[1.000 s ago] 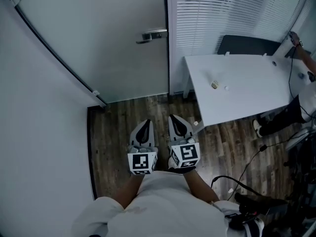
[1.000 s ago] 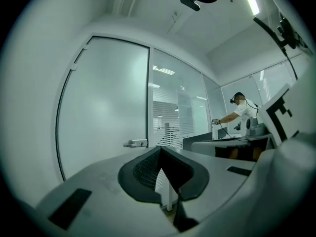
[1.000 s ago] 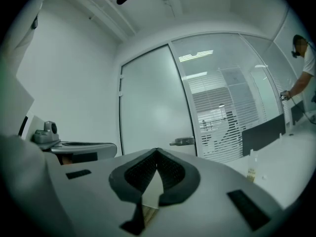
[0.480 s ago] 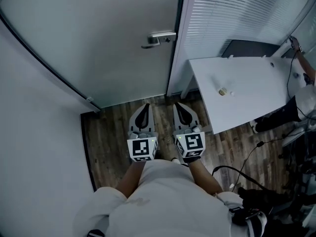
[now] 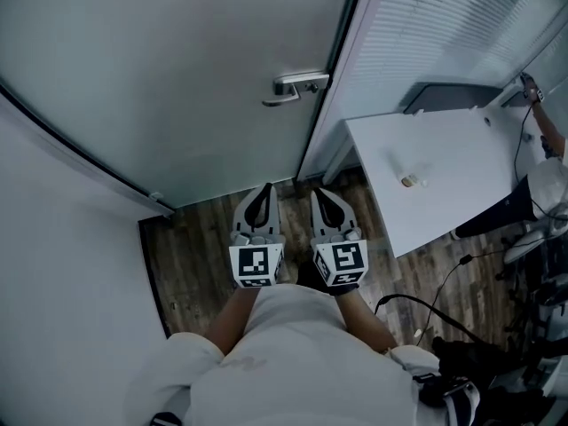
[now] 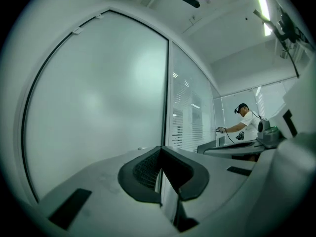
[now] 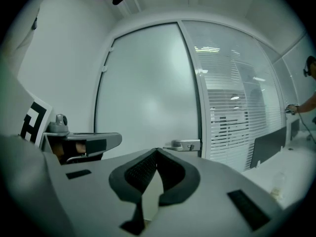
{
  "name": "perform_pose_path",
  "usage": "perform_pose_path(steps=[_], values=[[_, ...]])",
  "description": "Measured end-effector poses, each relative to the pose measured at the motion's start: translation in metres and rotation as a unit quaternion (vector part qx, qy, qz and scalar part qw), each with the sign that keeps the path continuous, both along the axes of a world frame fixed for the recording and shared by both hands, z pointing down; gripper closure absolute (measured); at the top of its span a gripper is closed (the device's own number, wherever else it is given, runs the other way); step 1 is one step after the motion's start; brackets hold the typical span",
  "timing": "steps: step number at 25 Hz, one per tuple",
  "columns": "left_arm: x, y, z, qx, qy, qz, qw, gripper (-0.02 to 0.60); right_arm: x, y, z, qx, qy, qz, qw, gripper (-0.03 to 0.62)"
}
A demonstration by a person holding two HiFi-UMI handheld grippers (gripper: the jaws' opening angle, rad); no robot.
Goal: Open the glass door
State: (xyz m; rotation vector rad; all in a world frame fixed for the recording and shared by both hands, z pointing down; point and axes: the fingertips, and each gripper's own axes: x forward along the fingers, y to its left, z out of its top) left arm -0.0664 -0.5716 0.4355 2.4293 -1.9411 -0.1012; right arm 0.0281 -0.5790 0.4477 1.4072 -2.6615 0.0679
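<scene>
A frosted glass door (image 5: 177,78) fills the upper left of the head view, shut in its frame. Its silver lever handle (image 5: 297,87) sits at the door's right edge, and shows in the right gripper view as the handle (image 7: 185,144), just beyond that gripper's tips. My left gripper (image 5: 263,194) and right gripper (image 5: 323,199) are held side by side close in front of the door, both shut and empty. The handle lies ahead of them, apart from both. In the left gripper view only the door (image 6: 98,112) shows past the closed jaws.
A white table (image 5: 444,176) stands at the right with a small object (image 5: 410,181) on it. Slatted blinds (image 5: 426,34) cover the glass wall right of the door. A white wall (image 5: 62,264) runs along the left. Cables (image 5: 426,309) lie on the wooden floor. Another person (image 6: 245,124) stands far right.
Both grippers have come closer to the door together. The door and its handle now look larger and lower in the head view, and the table has slid right.
</scene>
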Motion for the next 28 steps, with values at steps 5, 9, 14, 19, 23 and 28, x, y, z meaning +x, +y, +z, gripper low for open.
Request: perform_pose_path(steps=[5,9,14,19,23,28], values=[[-0.003,-0.05,0.003,-0.011,-0.001,-0.001,0.9999,0.581,0.01,-0.056,-0.011,0.01,-0.01,0.015,1.0,0.592],[0.01,-0.093,0.005,-0.015,-0.002,0.003,0.9999,0.581,0.024,-0.096,-0.011,0.008,-0.014,0.019,1.0,0.592],[0.036,-0.138,0.006,-0.025,0.003,0.05,0.9984,0.581,0.043,-0.139,-0.024,0.021,-0.023,0.03,0.999,0.591],[0.046,-0.172,0.007,-0.027,-0.004,0.056,0.9981,0.581,0.06,-0.172,-0.029,0.029,-0.031,0.04,0.998,0.592],[0.049,-0.188,0.003,-0.027,-0.027,0.051,0.998,0.581,0.068,-0.187,-0.029,0.023,-0.037,0.042,0.998,0.591],[0.052,-0.242,0.029,-0.063,-0.033,0.057,0.9958,0.581,0.083,-0.235,-0.017,0.014,-0.038,0.037,0.999,0.591]])
